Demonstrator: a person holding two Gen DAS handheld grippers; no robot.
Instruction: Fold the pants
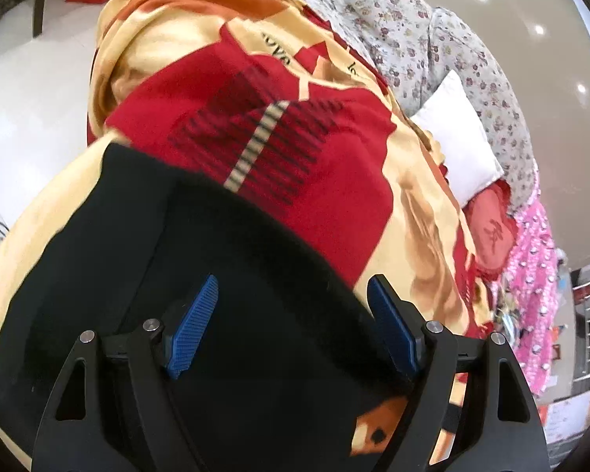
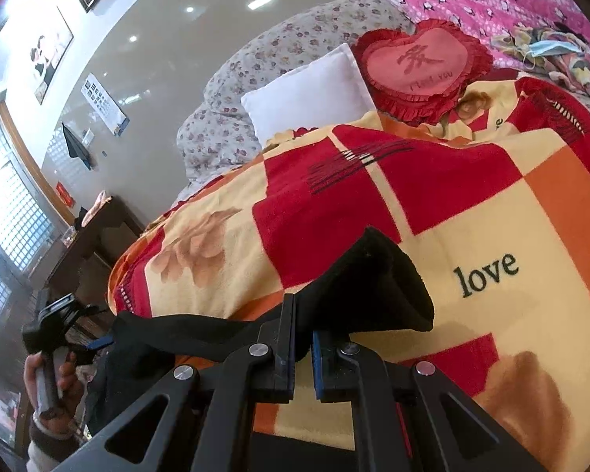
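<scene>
Black pants, soft matte knit, lie on fuzzy red/cream blanket. L gripper spread wide above the cloth, ribbed blue pads gripping nothing. R gripper pinched on pants edge; cuff stands up, tube-shaped. White pillow beyond, well apart.

1. Both views are bright and evenly lit; ceiling lights reflect as white spots on the glossy wall.
2. Daylight from the window blows out the right-wrist view's left edge.
3. Fisheye distortion bends the edges, with dark corners.
4. The black pants show almost no detail.
5. The left-wrist view is slightly blurred.
</scene>
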